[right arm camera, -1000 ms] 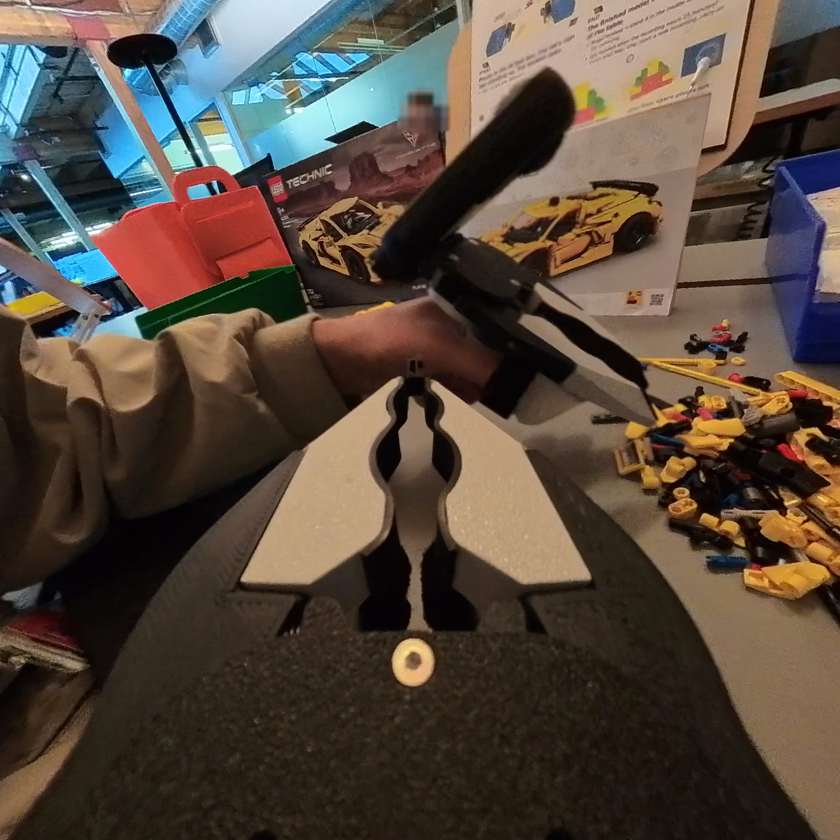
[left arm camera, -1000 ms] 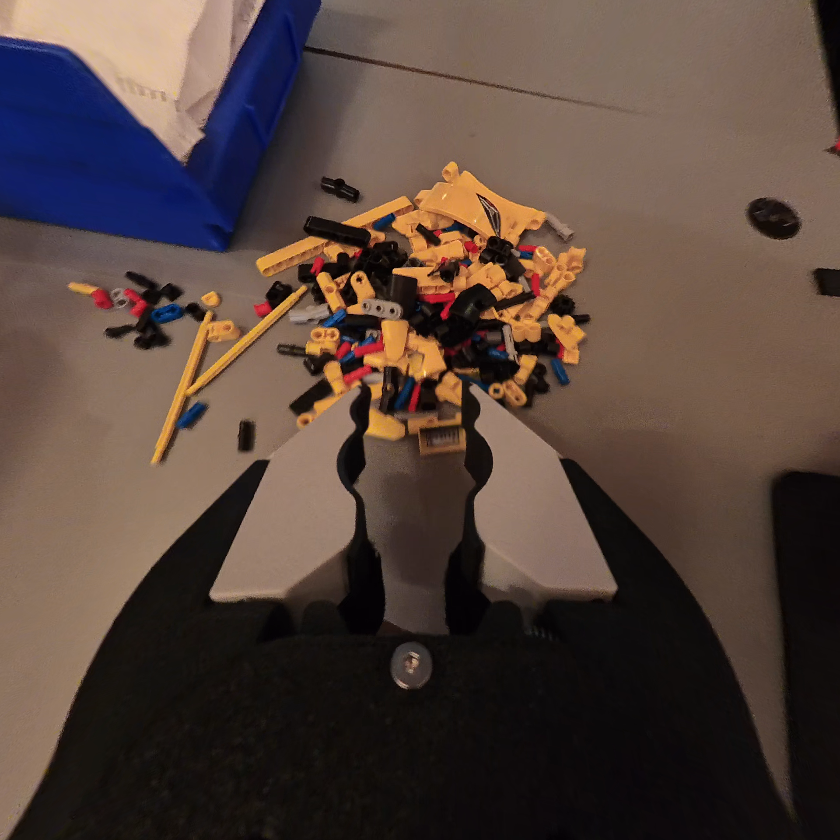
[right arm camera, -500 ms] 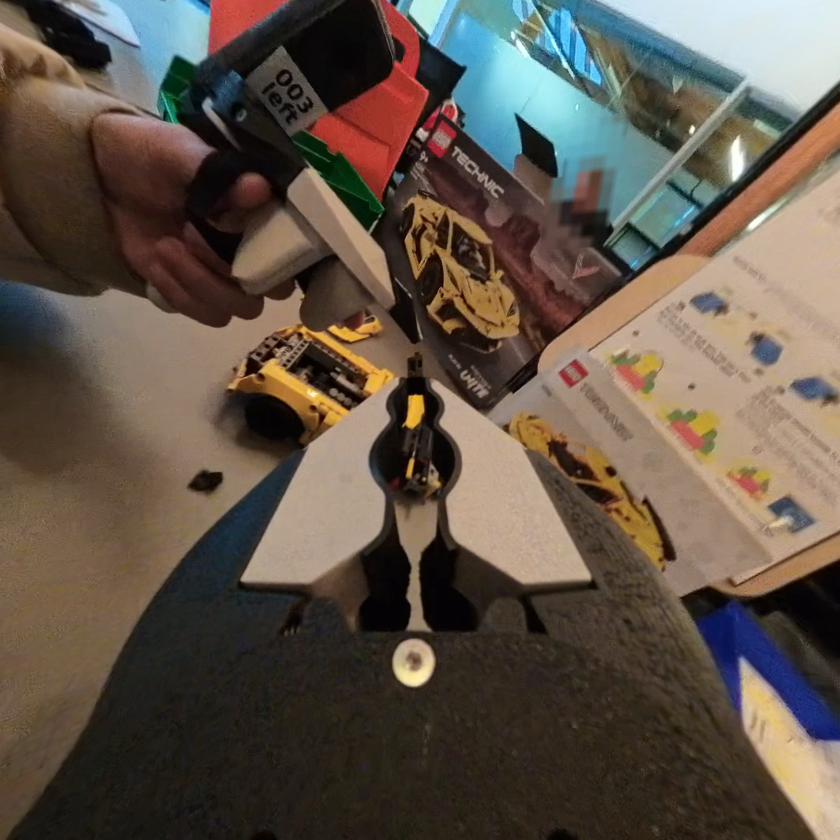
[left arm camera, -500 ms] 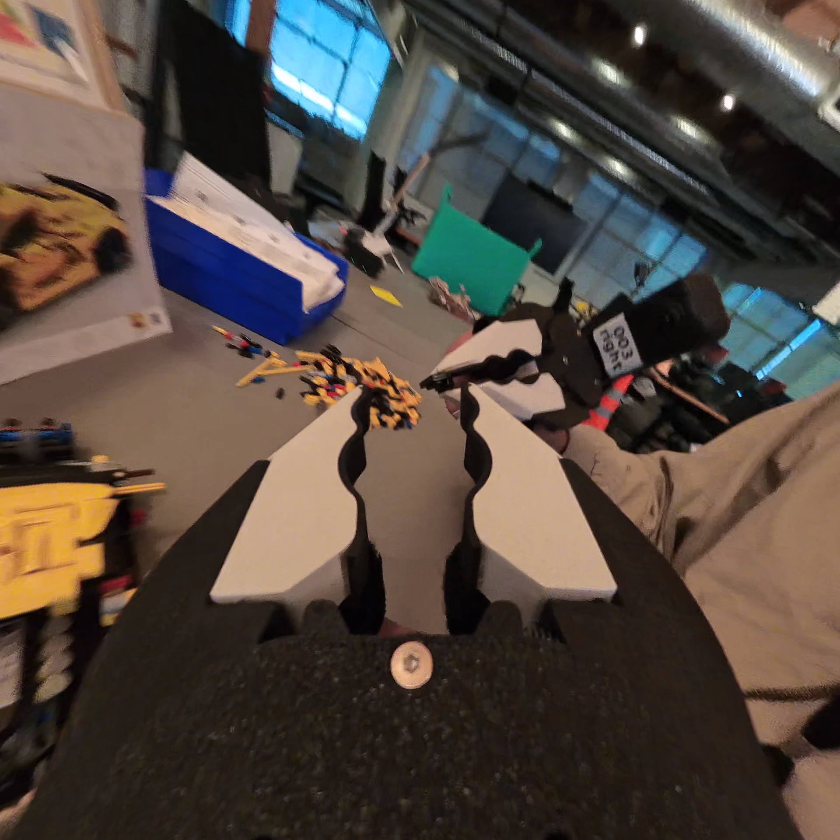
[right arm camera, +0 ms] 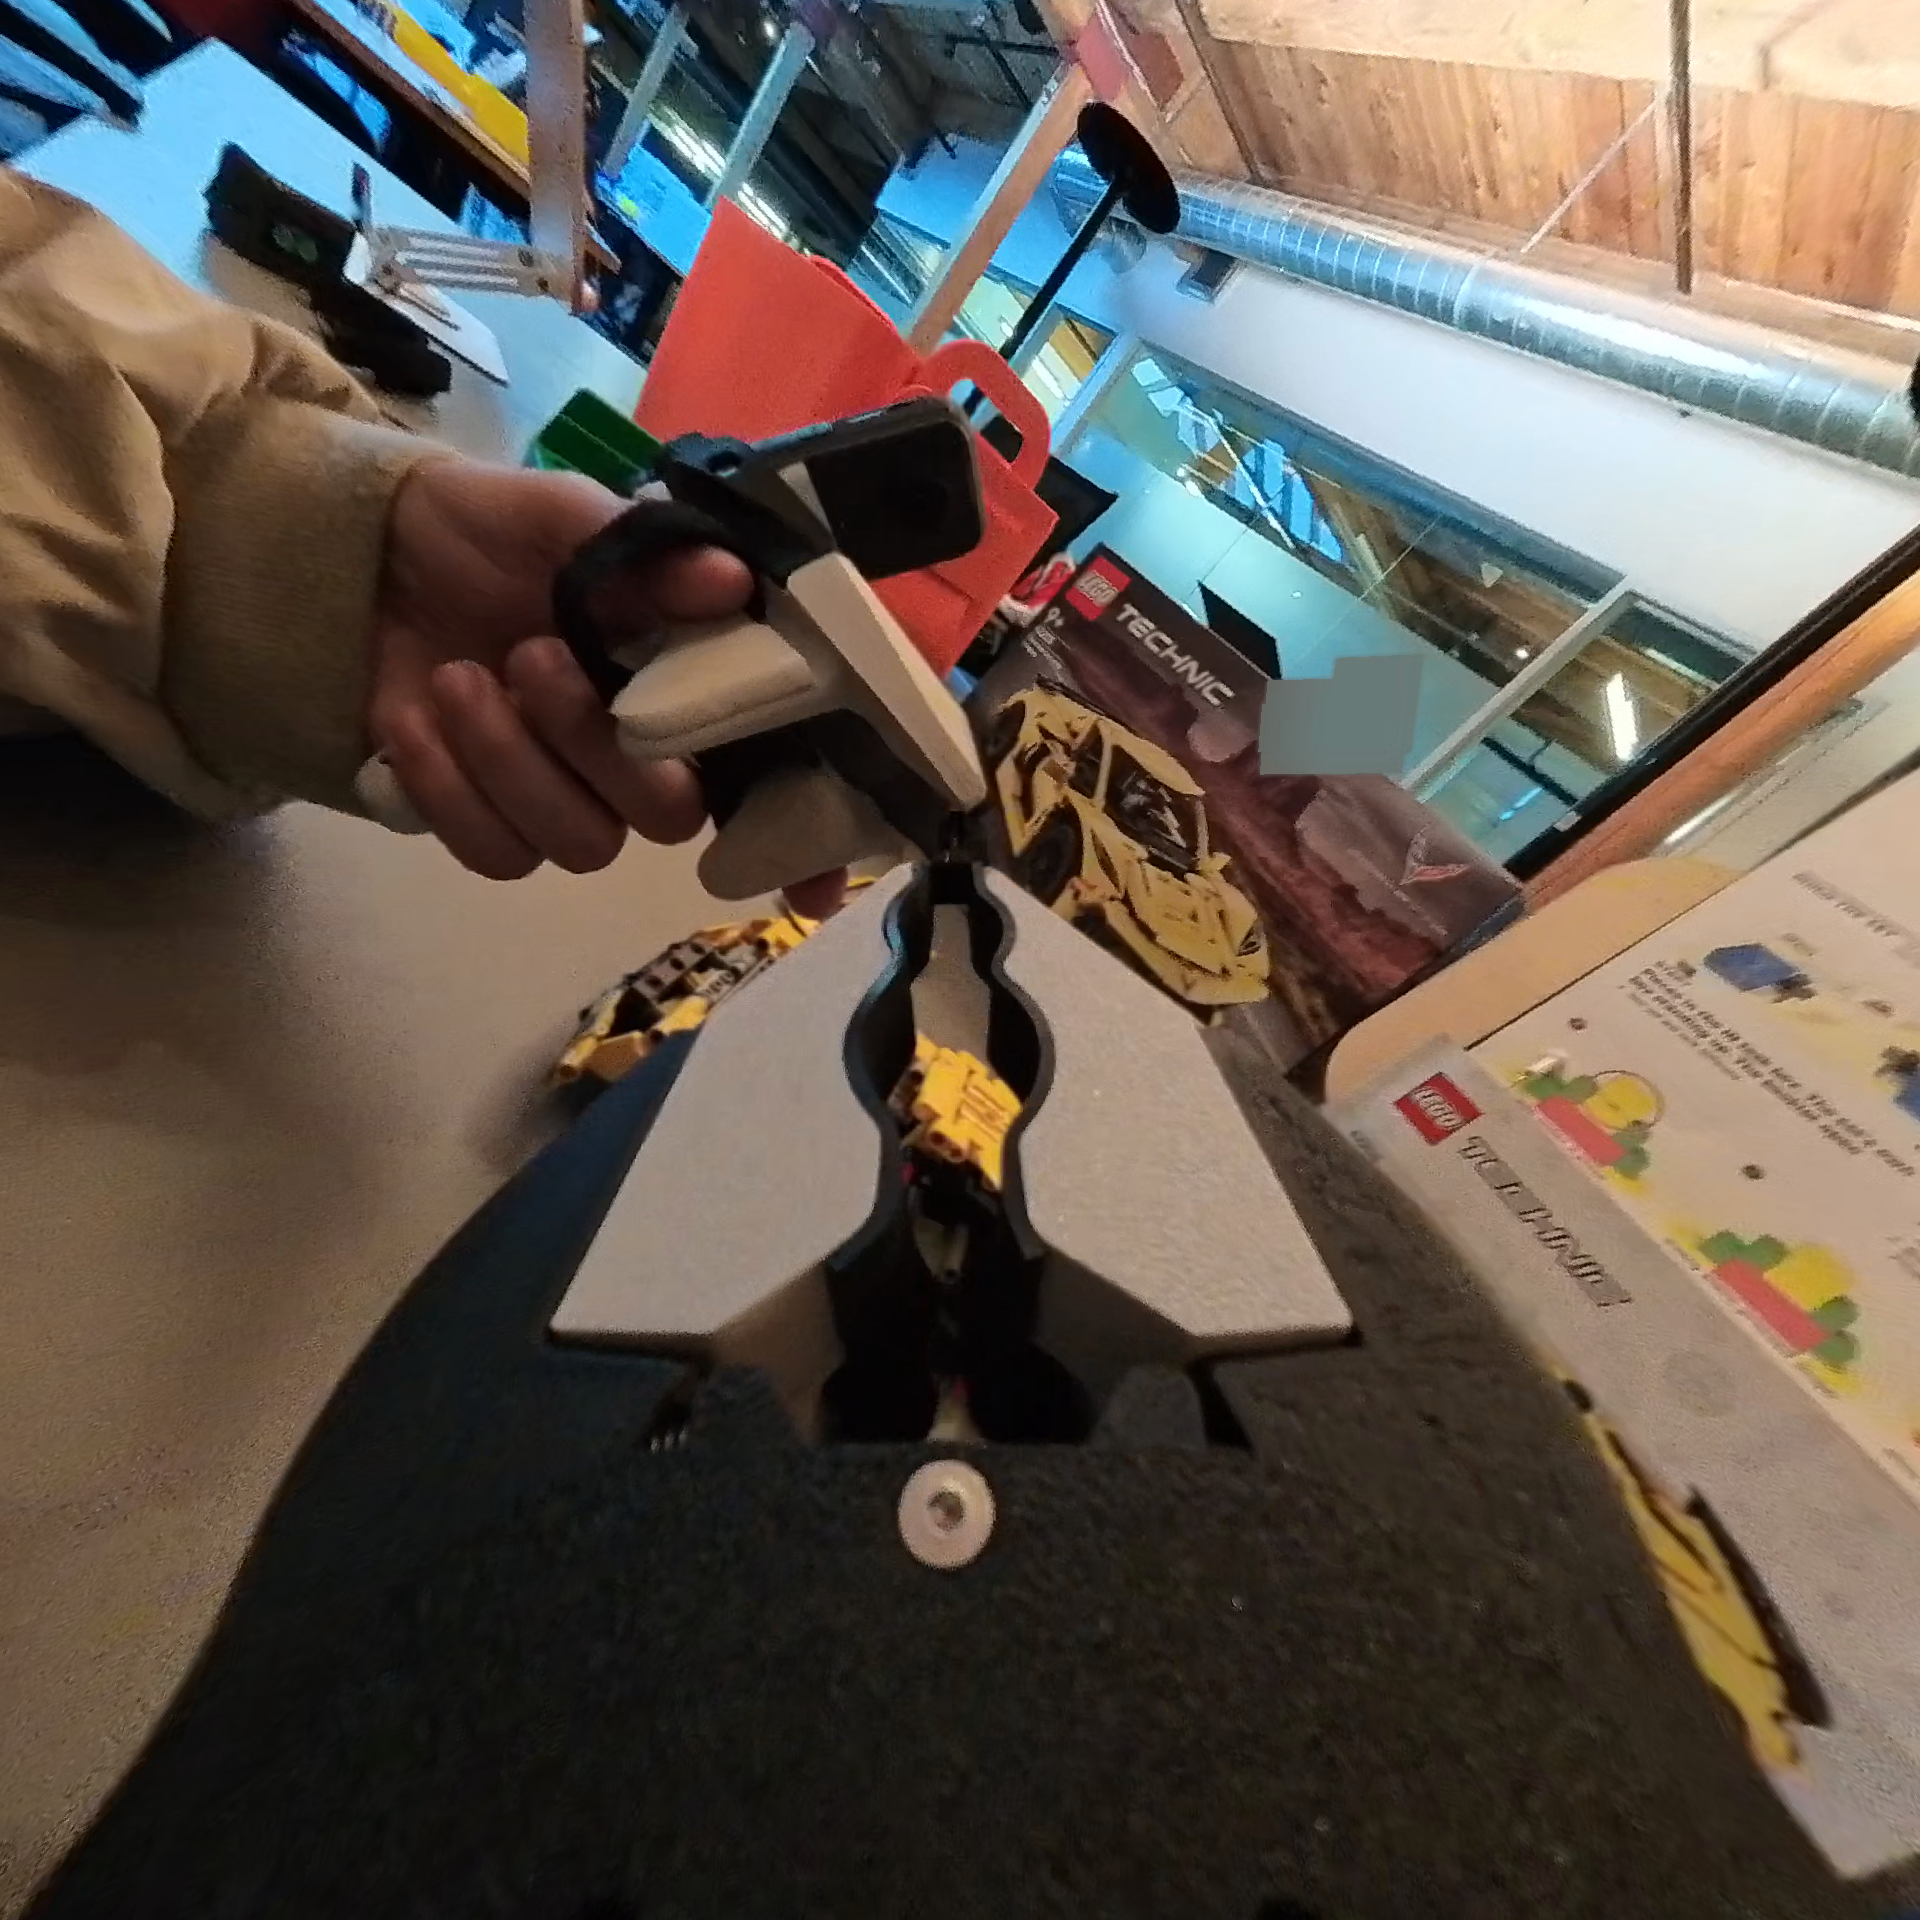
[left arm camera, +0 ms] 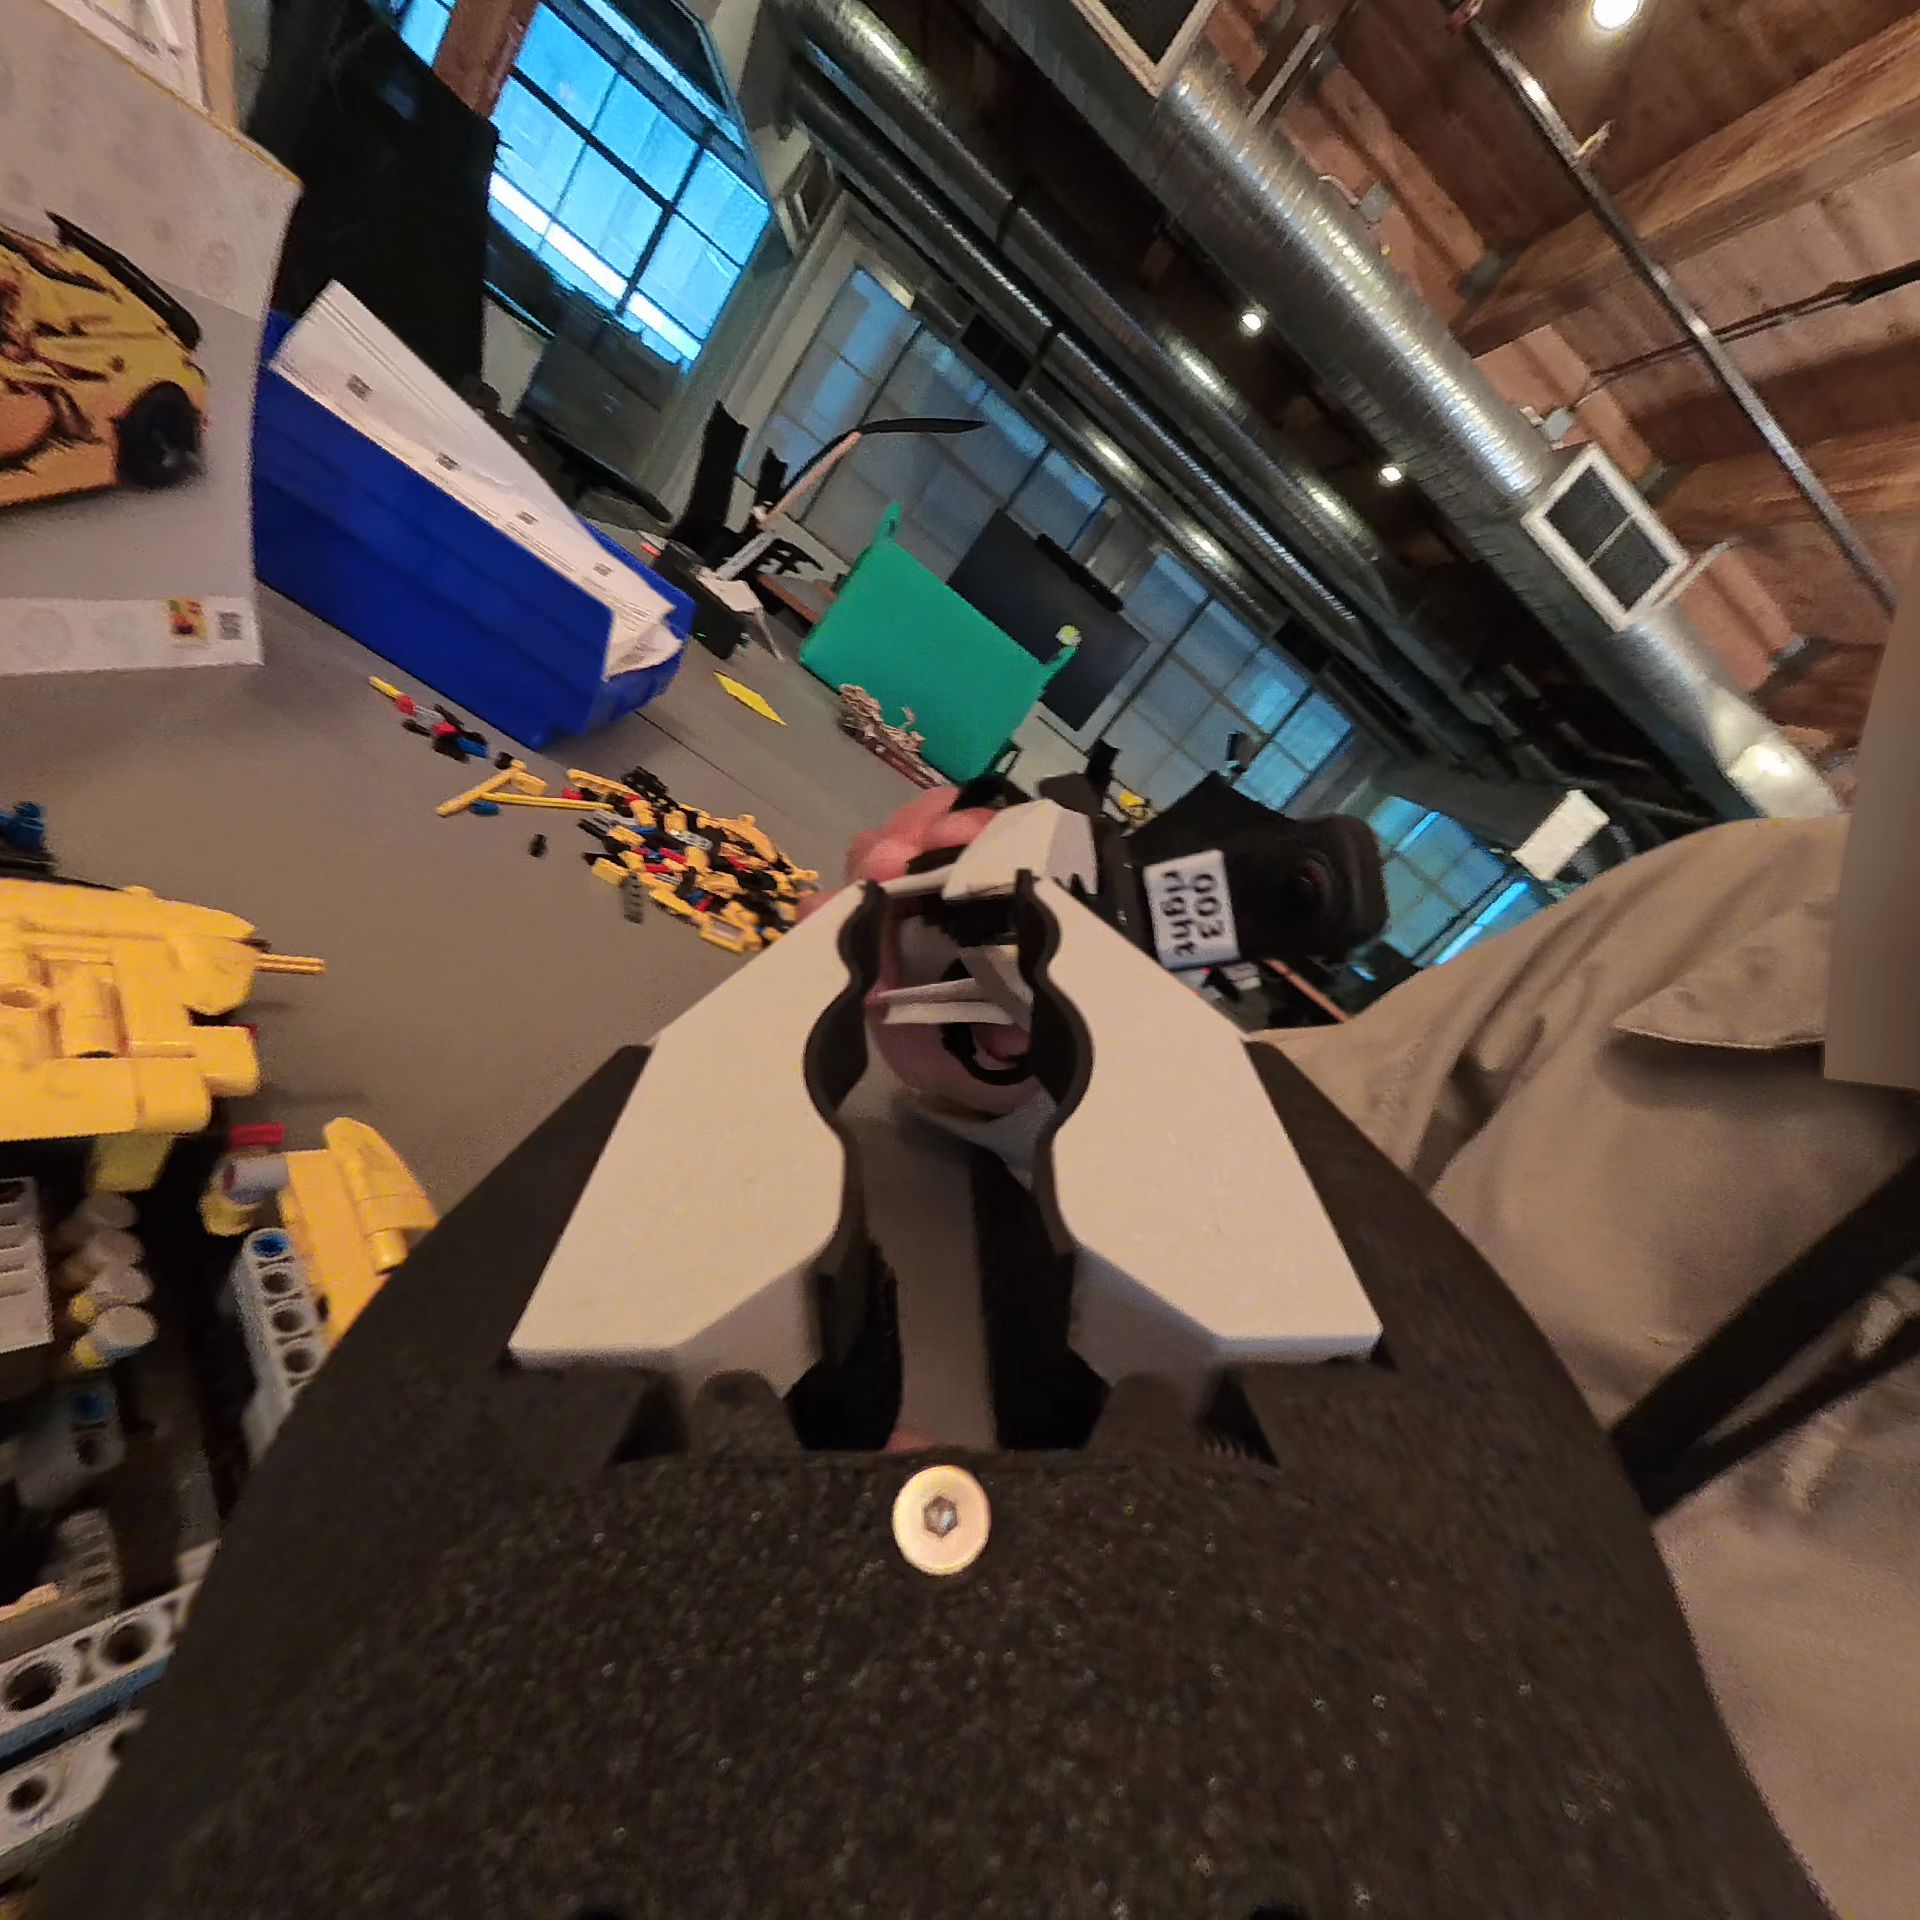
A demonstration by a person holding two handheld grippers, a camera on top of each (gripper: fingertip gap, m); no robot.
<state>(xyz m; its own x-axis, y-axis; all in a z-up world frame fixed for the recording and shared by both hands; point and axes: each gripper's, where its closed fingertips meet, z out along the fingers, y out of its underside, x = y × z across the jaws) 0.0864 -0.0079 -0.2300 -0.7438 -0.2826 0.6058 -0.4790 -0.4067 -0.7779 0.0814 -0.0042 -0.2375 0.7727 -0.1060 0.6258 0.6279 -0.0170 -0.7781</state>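
- I see printed writing on the car box (right arm camera: pixel 1247 831), the instruction board (right arm camera: pixel 1662 1195) and the white tag (left arm camera: pixel 1190 909) on the right gripper (right arm camera: pixel 950 875).
- The right gripper is clenched on a small black part (right arm camera: pixel 951 844), held in the air above the table (left arm camera: pixel 436 966).
- The left gripper (left arm camera: pixel 948 899) is released and empty. Its tips are just beside the part, but I cannot tell whether they touch.
- The yellow car (left arm camera: pixel 104 1018) sits at the left. The loose pile (left arm camera: pixel 696 862) and blue bin (left arm camera: pixel 416 561) lie beyond, with bare table between.
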